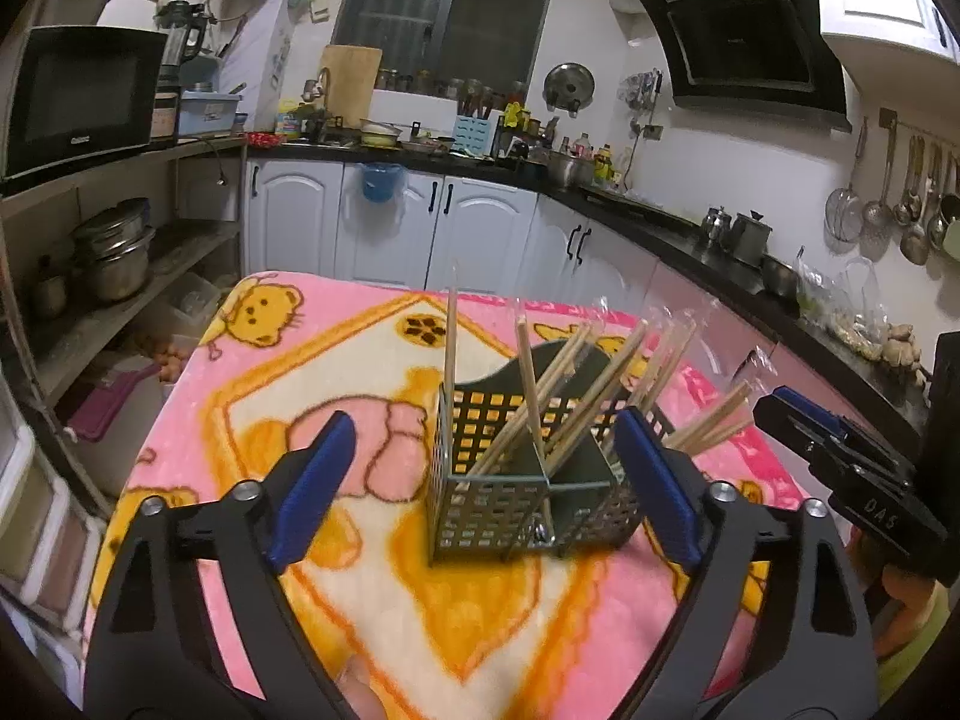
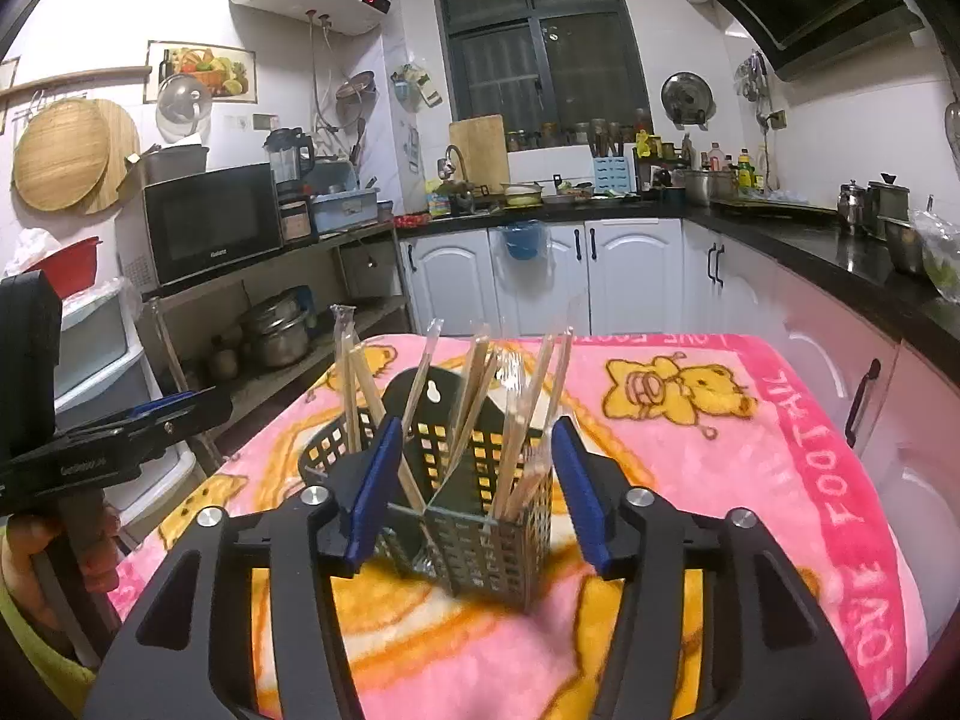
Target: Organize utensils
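A dark green perforated utensil holder stands upright on a table under a pink cartoon-bear blanket. Several wooden chopsticks lean in its compartments, some in clear wrappers. My left gripper is open wide just in front of the holder, its blue pads to either side and clear of it. My right gripper is open too, facing the holder from the other side with nothing pressed between its pads. Each gripper shows at the edge of the other's view, held by a hand.
An open shelf rack with steel pots and a microwave stands left of the table. White cabinets under a black counter with kettles and bags run behind and to the right. Ladles hang on the wall.
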A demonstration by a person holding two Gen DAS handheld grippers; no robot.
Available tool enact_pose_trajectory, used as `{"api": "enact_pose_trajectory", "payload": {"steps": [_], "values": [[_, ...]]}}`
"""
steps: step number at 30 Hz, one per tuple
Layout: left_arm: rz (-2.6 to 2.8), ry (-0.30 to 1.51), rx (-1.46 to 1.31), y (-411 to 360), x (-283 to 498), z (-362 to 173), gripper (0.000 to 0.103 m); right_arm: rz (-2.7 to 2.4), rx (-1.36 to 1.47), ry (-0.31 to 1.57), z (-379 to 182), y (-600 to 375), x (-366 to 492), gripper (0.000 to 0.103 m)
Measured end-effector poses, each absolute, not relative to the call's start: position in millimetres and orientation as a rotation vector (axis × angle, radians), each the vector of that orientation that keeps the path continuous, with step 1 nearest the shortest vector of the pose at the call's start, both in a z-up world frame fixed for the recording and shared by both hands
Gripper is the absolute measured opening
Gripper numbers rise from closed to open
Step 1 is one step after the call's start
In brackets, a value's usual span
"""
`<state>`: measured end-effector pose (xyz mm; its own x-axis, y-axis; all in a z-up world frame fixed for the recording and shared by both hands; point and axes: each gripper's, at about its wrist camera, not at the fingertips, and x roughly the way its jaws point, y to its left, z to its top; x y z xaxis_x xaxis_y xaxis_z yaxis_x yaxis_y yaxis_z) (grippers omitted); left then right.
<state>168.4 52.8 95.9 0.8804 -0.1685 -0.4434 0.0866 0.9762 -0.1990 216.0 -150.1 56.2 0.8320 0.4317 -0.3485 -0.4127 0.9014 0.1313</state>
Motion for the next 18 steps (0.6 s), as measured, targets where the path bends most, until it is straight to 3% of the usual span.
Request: {"api": "enact_pose_trajectory", "payload": {"steps": [5, 18], "values": [[-0.134, 0.486, -0.173, 52.3, 158.7, 90.3, 0.092, 0.447, 0.042, 0.395, 50.8, -153.0, 205.2, 0.055], [-0.135, 0.536, -0.157, 47.1, 137.1, 64.9, 0.092, 0.448, -0.004, 0.403, 34.1, -152.8, 175.9, 0.074]]}}
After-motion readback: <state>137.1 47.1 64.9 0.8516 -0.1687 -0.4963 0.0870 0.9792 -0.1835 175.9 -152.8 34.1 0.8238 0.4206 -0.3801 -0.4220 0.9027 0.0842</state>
